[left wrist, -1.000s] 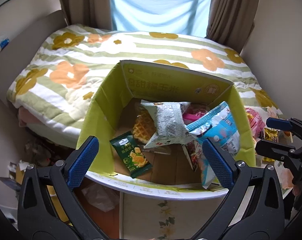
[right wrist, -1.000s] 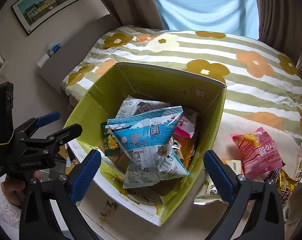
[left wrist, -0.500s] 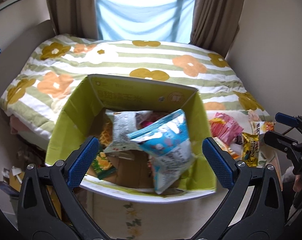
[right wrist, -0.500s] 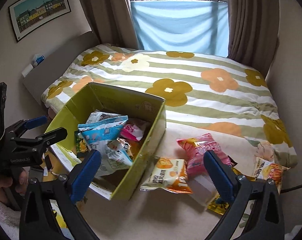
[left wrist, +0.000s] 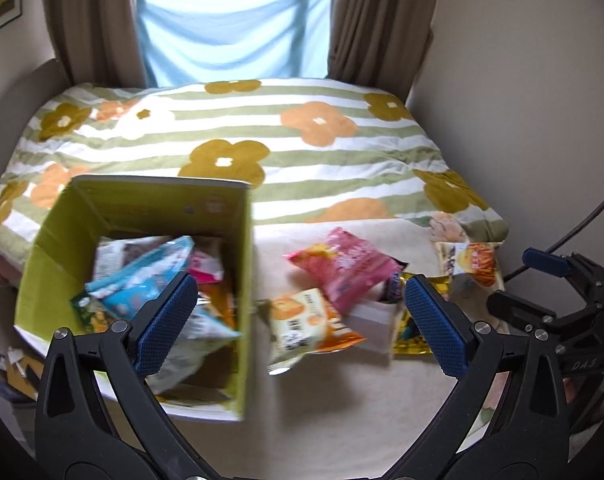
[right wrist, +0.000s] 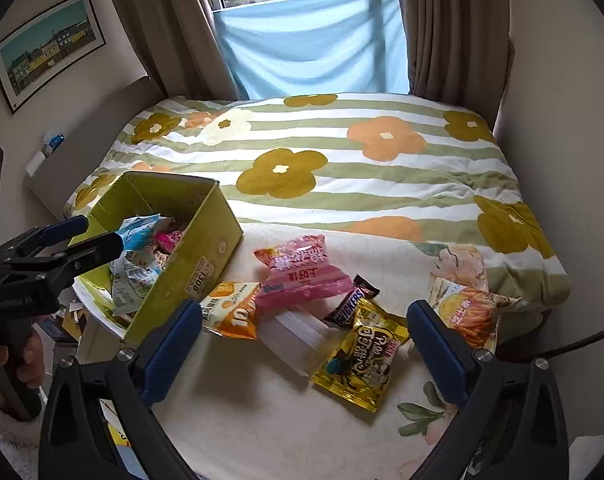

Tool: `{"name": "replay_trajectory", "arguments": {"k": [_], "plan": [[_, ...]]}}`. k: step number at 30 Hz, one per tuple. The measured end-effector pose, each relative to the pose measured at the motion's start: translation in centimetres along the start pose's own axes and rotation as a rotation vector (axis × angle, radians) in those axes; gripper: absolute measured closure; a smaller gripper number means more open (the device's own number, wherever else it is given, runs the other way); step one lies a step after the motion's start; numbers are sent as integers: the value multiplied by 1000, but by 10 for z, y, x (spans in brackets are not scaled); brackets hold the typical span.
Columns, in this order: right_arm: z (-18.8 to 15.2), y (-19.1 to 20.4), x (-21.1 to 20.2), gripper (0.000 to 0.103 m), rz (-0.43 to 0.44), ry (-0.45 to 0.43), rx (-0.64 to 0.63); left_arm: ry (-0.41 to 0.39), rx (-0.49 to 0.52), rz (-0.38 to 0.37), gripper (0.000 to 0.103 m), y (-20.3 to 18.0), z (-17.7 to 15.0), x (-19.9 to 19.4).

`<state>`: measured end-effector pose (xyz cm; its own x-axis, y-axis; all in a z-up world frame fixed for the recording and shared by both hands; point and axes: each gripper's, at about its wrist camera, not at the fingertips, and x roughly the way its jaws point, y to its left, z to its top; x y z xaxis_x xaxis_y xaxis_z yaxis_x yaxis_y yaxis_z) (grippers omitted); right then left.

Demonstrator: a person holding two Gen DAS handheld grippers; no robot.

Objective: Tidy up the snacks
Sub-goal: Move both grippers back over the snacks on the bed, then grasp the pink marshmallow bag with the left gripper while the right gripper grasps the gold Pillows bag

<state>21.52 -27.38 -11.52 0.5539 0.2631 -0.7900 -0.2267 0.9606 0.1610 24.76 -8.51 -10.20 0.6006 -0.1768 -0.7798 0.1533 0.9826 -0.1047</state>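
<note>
A yellow-green cardboard box sits at the bed's near left edge and holds several snack bags, a blue one on top. Loose on the bed right of it lie a pink bag, an orange-white bag, a Snickers bar, a gold bag, a clear white pack and a fries bag. My left gripper is open and empty, above the box's right wall. My right gripper is open and empty, above the loose snacks.
A striped flower quilt covers the far bed. Walls close in on the right and left. Curtains and a blue cloth hang at the window. Clutter lies on the floor left of the box.
Both grippers have pulled back and swung right, away from over the box toward the loose snacks. Both stay open and empty.
</note>
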Motion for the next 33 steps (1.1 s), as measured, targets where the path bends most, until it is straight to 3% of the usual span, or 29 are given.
{"name": "replay_trajectory", "arguments": {"k": [5,12,26,33], "plan": [[-12,-37,9,1,6,27,59,44,-7,-5,0,-44,8,29],[-26,-68,33,1,18,97,162,146,-66,1,0,-71,19,87],[-48,-77,104,1,17,183,346,355,-178,61,0,-55,24,212],[-55,-70,131,1,-8,217,357,421,-225,96,0,-42,17,255]]}}
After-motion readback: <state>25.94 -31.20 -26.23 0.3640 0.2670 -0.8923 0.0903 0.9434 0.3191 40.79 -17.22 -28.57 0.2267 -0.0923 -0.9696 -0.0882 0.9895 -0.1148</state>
